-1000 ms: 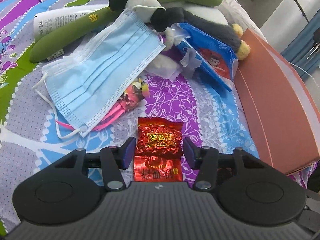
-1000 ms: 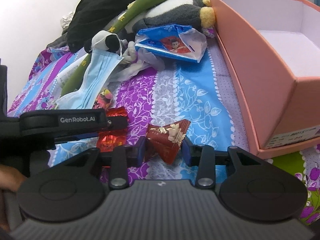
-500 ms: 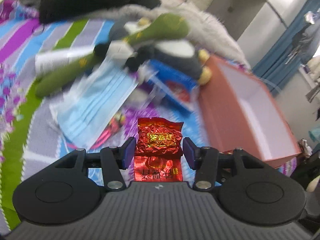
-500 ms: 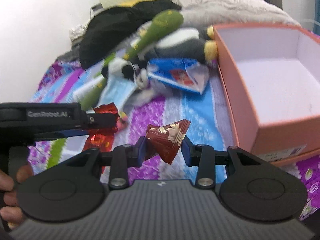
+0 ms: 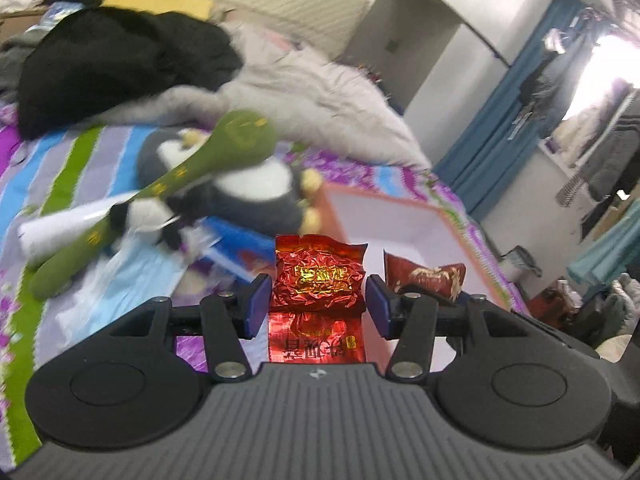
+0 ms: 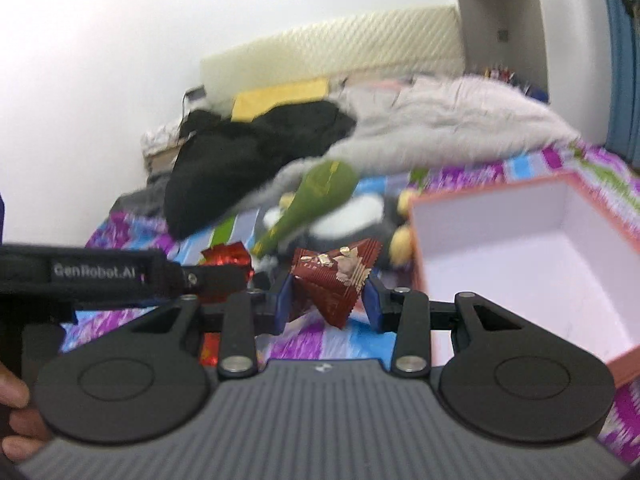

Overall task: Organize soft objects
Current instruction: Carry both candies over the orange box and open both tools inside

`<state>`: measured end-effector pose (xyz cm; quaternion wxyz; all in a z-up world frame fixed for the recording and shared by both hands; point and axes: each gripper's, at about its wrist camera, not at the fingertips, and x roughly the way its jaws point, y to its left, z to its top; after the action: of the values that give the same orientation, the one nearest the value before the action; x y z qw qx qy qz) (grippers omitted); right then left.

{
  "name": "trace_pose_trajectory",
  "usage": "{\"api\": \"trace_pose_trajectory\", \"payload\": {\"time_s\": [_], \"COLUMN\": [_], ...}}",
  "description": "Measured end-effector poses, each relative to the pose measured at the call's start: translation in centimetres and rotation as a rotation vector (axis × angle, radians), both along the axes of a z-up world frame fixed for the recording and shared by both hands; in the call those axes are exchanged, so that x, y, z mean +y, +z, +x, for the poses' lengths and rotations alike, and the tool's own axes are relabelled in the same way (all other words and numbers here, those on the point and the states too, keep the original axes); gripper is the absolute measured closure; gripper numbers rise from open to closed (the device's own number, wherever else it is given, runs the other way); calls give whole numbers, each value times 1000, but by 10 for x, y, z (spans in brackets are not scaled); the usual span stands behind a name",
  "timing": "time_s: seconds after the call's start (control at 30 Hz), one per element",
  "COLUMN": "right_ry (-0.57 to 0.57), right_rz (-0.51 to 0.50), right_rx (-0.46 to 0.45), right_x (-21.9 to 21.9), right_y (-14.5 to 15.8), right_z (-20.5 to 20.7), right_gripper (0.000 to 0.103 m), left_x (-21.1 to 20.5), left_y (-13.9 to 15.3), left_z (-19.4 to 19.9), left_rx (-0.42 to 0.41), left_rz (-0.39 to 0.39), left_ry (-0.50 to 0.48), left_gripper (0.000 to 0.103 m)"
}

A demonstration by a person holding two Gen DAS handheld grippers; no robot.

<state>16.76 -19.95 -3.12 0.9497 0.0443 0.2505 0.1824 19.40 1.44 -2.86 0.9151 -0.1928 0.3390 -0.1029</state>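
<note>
Left gripper [image 5: 316, 300] clamps red foil packet [image 5: 318, 280]; right gripper [image 6: 326, 296] clamps brown snack packet [image 6: 336, 280]. Both aloft beside pink box [image 6: 532, 256]. Advise centring over cavity before release.

Each hand-held gripper, the left gripper [image 5: 316, 306] and the right gripper [image 6: 326, 298], has a ribbed dark grey body with a small pale logo behind the jaws, two round black discs, black link arms with silver screw heads and blue finger pads [image 5: 256, 306]. White "GenRobot.AI" lettering marks the left one's side. Bare fingertips [image 6: 12, 392] show beside it.
</note>
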Motion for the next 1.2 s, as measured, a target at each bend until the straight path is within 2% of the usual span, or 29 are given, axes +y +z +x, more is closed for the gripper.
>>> {"api": "trace_pose_trajectory", "payload": {"time_s": [0.27, 0.5, 0.87, 1.2], "right_ry": [-106, -214, -305, -326], "right_rz": [9, 15, -36, -38], "right_rx": [-44, 34, 222, 349], "right_x": [-48, -102, -158, -177], "right_y": [32, 24, -34, -94], "right_z": [18, 43, 75, 85], "right_gripper": [62, 62, 62, 62], "left_x": [-57, -102, -161, -193], "left_y": [26, 29, -30, -85], "left_z": [36, 71, 140, 176], "left_rx": [-31, -26, 131, 229], "left_rz": [-8, 29, 80, 166], "left_ry": [-109, -177, -272, -341], "left_gripper": [45, 45, 45, 45]}}
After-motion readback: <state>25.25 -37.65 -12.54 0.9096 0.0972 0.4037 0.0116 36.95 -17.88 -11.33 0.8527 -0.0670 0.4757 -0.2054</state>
